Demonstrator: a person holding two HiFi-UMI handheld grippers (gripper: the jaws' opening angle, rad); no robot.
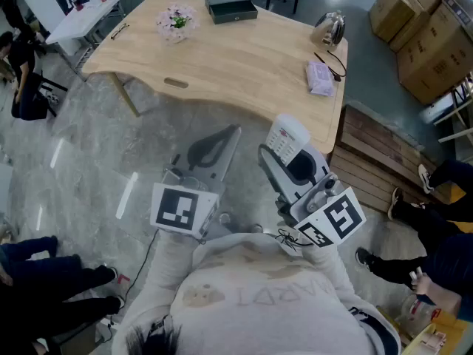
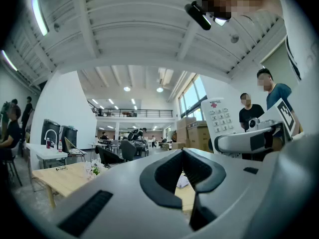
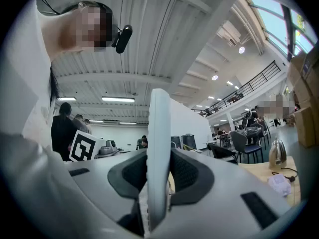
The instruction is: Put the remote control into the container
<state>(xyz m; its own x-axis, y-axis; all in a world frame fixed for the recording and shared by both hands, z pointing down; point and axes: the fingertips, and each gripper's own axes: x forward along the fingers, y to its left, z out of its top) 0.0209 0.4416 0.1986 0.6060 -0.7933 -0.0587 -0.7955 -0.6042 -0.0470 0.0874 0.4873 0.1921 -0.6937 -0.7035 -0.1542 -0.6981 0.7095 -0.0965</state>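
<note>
The right gripper (image 1: 294, 161) is grasping a slim white remote control (image 1: 286, 136), its lower end hidden. The left gripper (image 1: 216, 145) is sitting with jaws clenched

Lower centre: cream sweatshirt (image 1: 259, 291), faint grey print; dark hair (image 1: 159, 339) below. Grey plastic left gripper (image 1: 225, 136), right gripper (image 1: 290, 158); black-and-white marker cubes (image 1: 179, 208).

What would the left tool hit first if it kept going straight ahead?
Likely the wooden table: from above, the left tool aims at its near edge. Height is unclear, though; its own view looks across the tabletop, so it might pass above.
</note>
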